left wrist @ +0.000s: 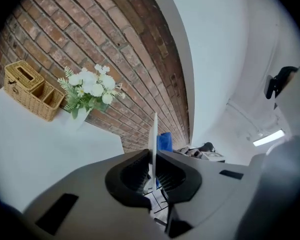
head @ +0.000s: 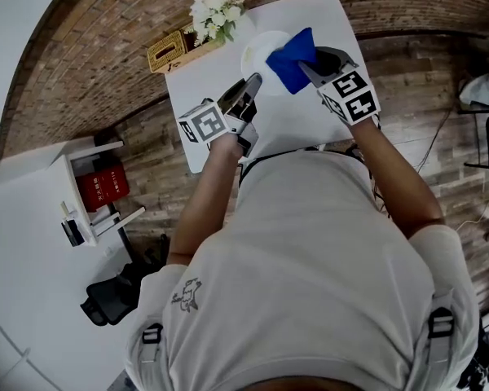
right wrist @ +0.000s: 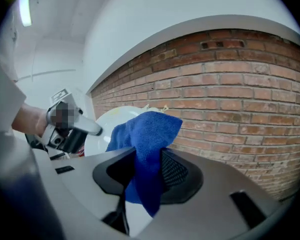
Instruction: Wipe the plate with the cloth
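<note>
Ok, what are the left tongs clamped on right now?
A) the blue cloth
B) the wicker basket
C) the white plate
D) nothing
C: in the left gripper view the white plate stands edge-on between the left tongs; the blue cloth is in the right tongs.

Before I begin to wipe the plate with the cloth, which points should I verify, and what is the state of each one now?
1. Left gripper shut on the rim of the plate: ok.
2. Right gripper shut on the cloth: ok.
3. Cloth sticks out past the jaws, towards the plate: ok.
4. Cloth already pressed on the plate's face: cannot tell; they overlap in the head view.
</note>
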### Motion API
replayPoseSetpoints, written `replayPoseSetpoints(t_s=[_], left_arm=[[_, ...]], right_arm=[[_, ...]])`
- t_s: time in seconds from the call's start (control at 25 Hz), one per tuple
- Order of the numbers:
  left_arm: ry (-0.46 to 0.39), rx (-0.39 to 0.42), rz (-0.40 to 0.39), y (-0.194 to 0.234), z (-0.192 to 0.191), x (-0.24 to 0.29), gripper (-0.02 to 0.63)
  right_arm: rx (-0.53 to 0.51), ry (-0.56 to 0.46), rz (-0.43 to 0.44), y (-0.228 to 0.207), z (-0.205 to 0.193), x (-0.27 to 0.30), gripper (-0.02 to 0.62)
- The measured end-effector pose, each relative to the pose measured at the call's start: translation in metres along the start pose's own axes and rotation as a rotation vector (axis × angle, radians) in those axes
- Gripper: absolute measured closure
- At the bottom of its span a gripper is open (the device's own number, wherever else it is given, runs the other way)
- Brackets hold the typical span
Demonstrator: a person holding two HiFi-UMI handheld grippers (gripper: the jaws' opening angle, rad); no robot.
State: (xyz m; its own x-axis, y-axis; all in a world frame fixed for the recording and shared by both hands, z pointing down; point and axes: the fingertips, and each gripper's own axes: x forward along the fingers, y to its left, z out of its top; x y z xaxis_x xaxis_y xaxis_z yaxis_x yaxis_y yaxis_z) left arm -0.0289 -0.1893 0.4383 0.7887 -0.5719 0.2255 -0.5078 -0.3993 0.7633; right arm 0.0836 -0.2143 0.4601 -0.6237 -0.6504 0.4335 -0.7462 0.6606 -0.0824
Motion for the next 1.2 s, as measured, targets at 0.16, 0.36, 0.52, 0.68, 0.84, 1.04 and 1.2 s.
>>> replayPoseSetpoints(t_s=[0.16, 0.36, 0.52, 0.68, 0.84, 1.04, 1.2], left_arm=[[0.04, 0.011, -0.004, -0.007, -0.02, 0.009, 0.575], [0.059, 0.016, -0.015, -0.019, -0.025, 0.02, 0.577], [0.032, 0.037, 0.007, -0.019, -0.011, 0.024, 0.582], [-0.008, 0.015, 0.016, -0.007, 0.004, 0.014, 0.588], [-0.013, 0.044, 0.024, -0.007, 0.008, 0.009, 0.584], [0.029, 0.054, 0.006, -0.011, -0.008, 0.016, 0.58], [0.065, 0.074, -0.011, -0.022, -0.017, 0.025, 0.58]], right_arm=[[-0.039, -0.039, -0.044, -0.021, 0.029, -0.006, 0.46], [-0.069, -0.074, 0.005, 0.01, 0.054, -0.003, 0.46], [-0.109, -0.064, 0.104, 0.056, 0.048, -0.001, 0.462], [-0.083, 0.001, 0.16, 0.068, 0.022, -0.001, 0.46], [-0.073, 0.055, 0.13, 0.045, -0.003, -0.005, 0.46], [-0.08, 0.04, 0.025, -0.007, 0.013, -0.013, 0.46], [-0.127, 0.003, -0.02, -0.02, 0.038, -0.016, 0.46]])
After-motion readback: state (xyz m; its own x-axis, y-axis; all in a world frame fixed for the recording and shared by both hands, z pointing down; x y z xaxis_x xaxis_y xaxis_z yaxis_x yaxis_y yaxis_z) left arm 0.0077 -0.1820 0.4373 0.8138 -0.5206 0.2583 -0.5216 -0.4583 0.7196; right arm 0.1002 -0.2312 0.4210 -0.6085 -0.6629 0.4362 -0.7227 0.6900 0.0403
